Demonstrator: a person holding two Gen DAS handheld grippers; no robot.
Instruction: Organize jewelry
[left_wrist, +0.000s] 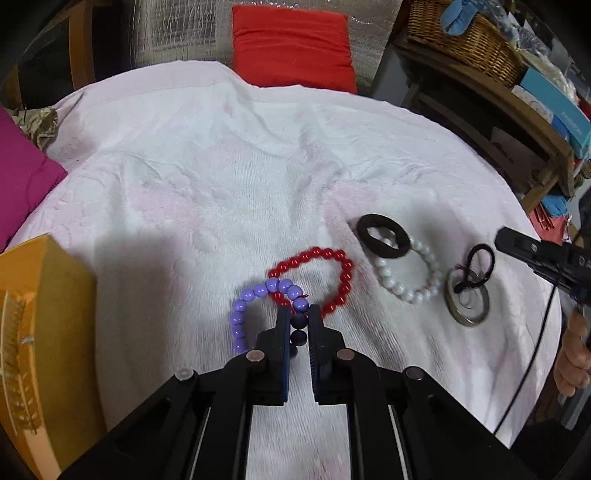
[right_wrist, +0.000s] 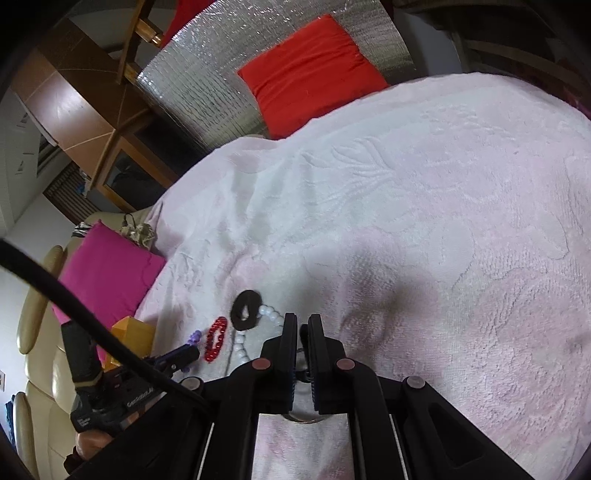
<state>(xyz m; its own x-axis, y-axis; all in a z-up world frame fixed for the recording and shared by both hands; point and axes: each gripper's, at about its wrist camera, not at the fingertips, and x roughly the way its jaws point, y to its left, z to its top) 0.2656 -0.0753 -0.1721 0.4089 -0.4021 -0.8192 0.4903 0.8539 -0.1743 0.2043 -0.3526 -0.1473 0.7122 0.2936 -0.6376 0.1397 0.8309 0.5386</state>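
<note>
My left gripper (left_wrist: 298, 314) is shut on a purple bead bracelet (left_wrist: 240, 310), with dark beads pinched between its pads. The purple loop overlaps a red bead bracelet (left_wrist: 341, 275) on the white towel (left_wrist: 221, 177). To the right lie a white bead bracelet (left_wrist: 406, 291) and a black ring (left_wrist: 384, 236) resting on it. Further right a metal ring (left_wrist: 467, 306) carries a black cord (left_wrist: 480, 260). My right gripper (right_wrist: 303, 326) is shut, a dark strand of that cord showing between its pads, the metal ring (right_wrist: 303, 417) beneath.
A yellow box (left_wrist: 44, 332) stands at the towel's left edge. A red cushion (left_wrist: 291, 44) lies at the back and a magenta one (left_wrist: 22, 173) at the left. A wooden shelf with a wicker basket (left_wrist: 469, 37) stands on the right. A hand (left_wrist: 572, 362) holds the right gripper.
</note>
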